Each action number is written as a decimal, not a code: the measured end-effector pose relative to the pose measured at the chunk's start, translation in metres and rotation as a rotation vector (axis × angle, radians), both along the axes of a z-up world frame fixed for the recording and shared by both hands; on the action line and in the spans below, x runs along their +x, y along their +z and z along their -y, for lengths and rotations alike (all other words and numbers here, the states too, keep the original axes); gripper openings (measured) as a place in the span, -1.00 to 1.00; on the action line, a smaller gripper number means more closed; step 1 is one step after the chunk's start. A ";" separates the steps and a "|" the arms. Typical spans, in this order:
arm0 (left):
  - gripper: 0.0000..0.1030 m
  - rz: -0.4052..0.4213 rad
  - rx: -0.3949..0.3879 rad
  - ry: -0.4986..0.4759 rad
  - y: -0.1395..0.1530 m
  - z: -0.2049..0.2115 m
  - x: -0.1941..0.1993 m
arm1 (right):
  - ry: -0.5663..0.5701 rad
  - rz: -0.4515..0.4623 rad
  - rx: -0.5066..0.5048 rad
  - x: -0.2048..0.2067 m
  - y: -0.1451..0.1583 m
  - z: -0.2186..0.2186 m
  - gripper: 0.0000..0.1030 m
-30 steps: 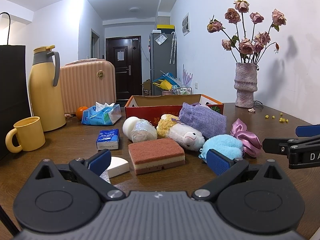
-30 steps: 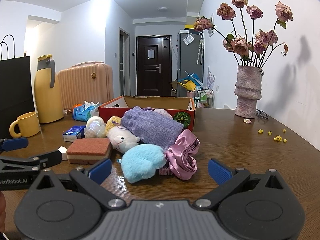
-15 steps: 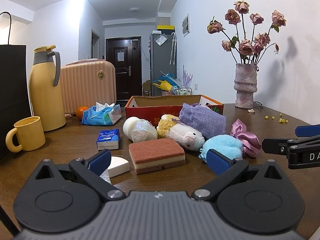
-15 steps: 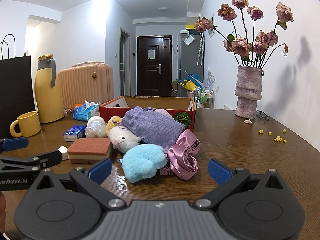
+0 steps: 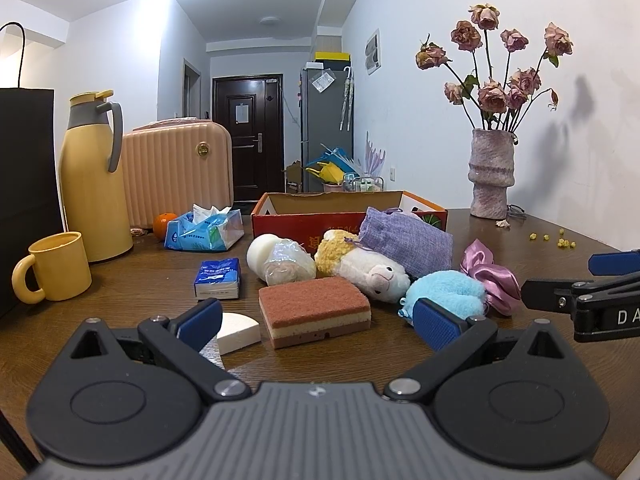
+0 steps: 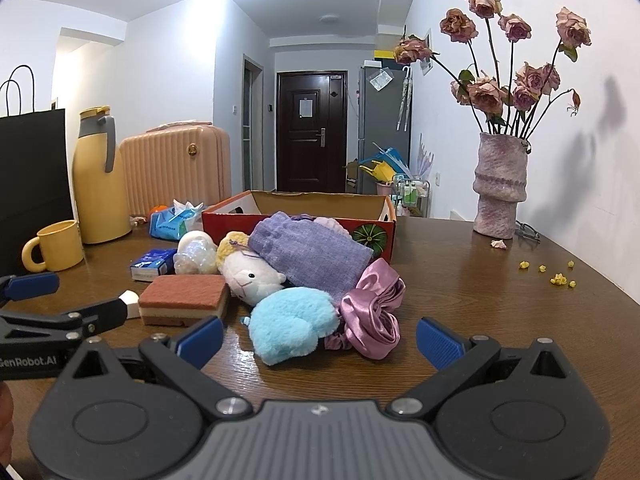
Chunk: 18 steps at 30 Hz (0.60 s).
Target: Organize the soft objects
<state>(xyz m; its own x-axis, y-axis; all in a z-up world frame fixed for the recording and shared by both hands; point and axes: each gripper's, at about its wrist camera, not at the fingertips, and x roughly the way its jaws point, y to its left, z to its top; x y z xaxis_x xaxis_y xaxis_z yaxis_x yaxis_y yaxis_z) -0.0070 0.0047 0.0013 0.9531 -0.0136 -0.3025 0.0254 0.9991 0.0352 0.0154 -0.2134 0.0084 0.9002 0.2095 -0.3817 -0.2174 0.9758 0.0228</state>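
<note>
A pile of soft things lies on the wooden table before a red cardboard box [image 5: 304, 216] [image 6: 296, 202]: a brown sponge [image 5: 314, 310] [image 6: 184, 298], a white sheep plush [image 5: 364, 266] [image 6: 250, 276], a purple cloth pouch [image 5: 404, 240] [image 6: 308, 250], a blue fluffy toy [image 5: 444, 292] [image 6: 292, 322], a pink satin scrunchie [image 5: 488, 274] [image 6: 372, 308] and a wrapped white roll [image 5: 280, 260] [image 6: 196, 254]. My left gripper [image 5: 316, 324] is open and empty just short of the sponge. My right gripper [image 6: 318, 338] is open and empty just short of the blue toy and scrunchie.
A yellow mug [image 5: 56, 266], yellow thermos [image 5: 94, 176], black bag [image 5: 24, 184], pink suitcase [image 5: 176, 168], orange [image 5: 164, 224] and tissue packs [image 5: 204, 230] [image 5: 218, 278] stand left. A white wedge [image 5: 236, 330] lies by my left finger. A vase of dried roses [image 5: 492, 176] stands back right.
The right gripper has crept slightly forward toward the blue toy and scrunchie. The left gripper and the objects have not visibly moved.
</note>
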 end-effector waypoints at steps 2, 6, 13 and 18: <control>1.00 0.000 0.000 0.001 0.001 -0.001 -0.001 | 0.000 -0.001 -0.004 0.000 0.000 0.000 1.00; 1.00 0.000 -0.001 0.002 0.001 -0.002 -0.002 | 0.004 -0.001 -0.010 0.002 -0.001 -0.001 1.00; 1.00 -0.004 -0.002 0.016 0.001 -0.005 0.003 | 0.012 -0.007 -0.022 0.007 -0.001 -0.004 1.00; 1.00 -0.001 0.001 0.031 -0.001 -0.007 0.008 | 0.023 -0.007 -0.034 0.013 -0.001 -0.008 1.00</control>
<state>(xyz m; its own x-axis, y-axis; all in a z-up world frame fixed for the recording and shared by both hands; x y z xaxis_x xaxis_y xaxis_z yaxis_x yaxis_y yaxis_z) 0.0006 0.0113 0.0005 0.9527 0.0164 -0.3034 -0.0057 0.9993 0.0361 0.0283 -0.2051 0.0073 0.8928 0.2167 -0.3950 -0.2394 0.9709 -0.0085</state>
